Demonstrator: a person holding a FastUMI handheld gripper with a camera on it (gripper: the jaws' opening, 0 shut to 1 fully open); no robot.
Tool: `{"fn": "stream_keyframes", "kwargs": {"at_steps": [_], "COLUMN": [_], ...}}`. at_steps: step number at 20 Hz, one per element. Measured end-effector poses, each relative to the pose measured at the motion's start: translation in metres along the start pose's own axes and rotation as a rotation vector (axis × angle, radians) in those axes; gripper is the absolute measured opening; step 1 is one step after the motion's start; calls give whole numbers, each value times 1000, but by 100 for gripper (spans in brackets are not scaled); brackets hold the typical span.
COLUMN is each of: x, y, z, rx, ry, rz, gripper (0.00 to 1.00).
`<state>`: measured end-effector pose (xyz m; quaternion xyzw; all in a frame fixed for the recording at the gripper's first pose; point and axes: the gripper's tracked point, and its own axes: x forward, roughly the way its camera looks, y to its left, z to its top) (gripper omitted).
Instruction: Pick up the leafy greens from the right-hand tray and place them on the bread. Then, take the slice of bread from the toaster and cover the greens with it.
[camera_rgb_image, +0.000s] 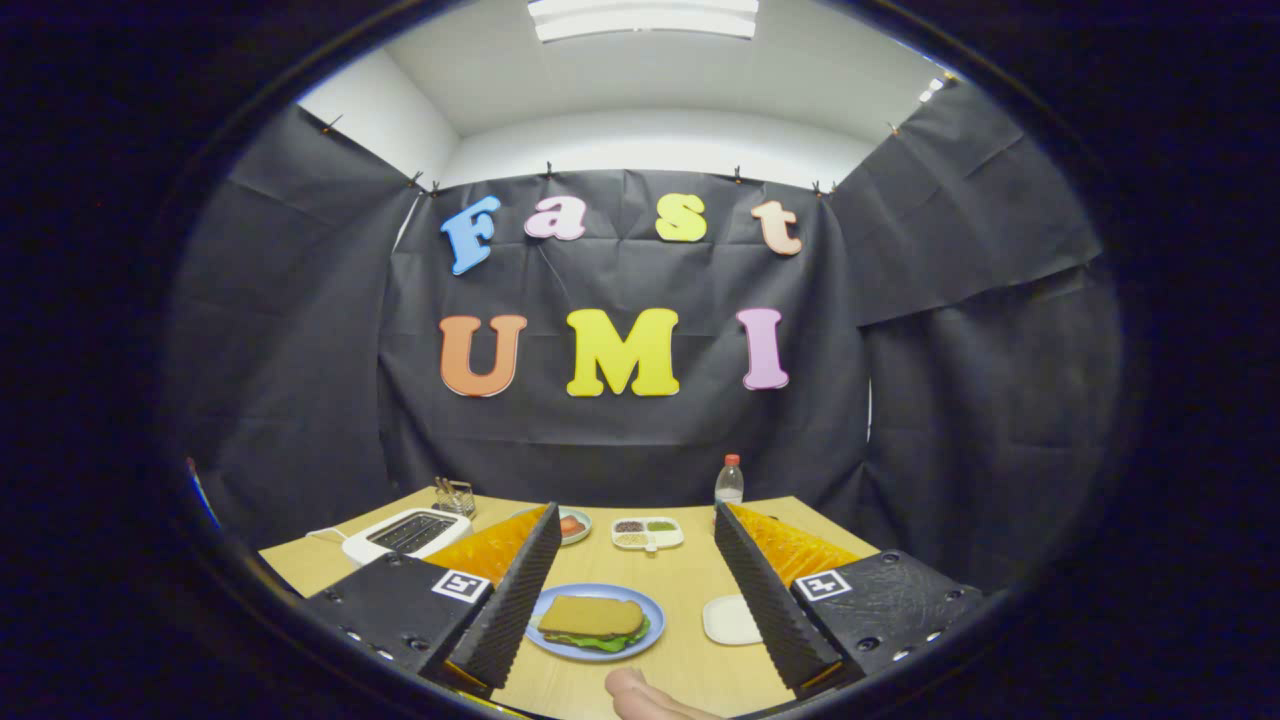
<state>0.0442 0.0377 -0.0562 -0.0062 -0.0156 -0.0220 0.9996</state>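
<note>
A blue plate (648, 606) lies on the wooden table between my fingers. On it a brown slice of bread (592, 615) covers leafy greens (606, 642), whose edge sticks out along the near side. My gripper (637, 590) stands open and wide above the table, with nothing between its fingers. A white toaster (405, 533) sits beyond the left finger, its slots dark. A small white tray (730, 620) lies bare beside the right finger.
Past the plate are a white divided dish (648, 532) with grains and a plate with something red (572, 525). A clear bottle (729, 482) stands at the table's far edge, a small rack (454, 495) behind the toaster. A person's finger (645, 695) shows at the near edge.
</note>
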Motion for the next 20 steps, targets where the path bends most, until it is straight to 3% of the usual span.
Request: {"fn": "stream_keyframes", "kwargs": {"at_steps": [4,8,11,14,20], "x": [-35,-53,-54,-53,-46], "y": [0,15,-15,-14,-39], "z": [7,1,-2,-13,-13], "rx": [-54,-26,-76,-22,20], "ry": [-18,4,2,40,18], "rz": [-5,80,-7,25,-12], "gripper": [95,95,95,95,95]}}
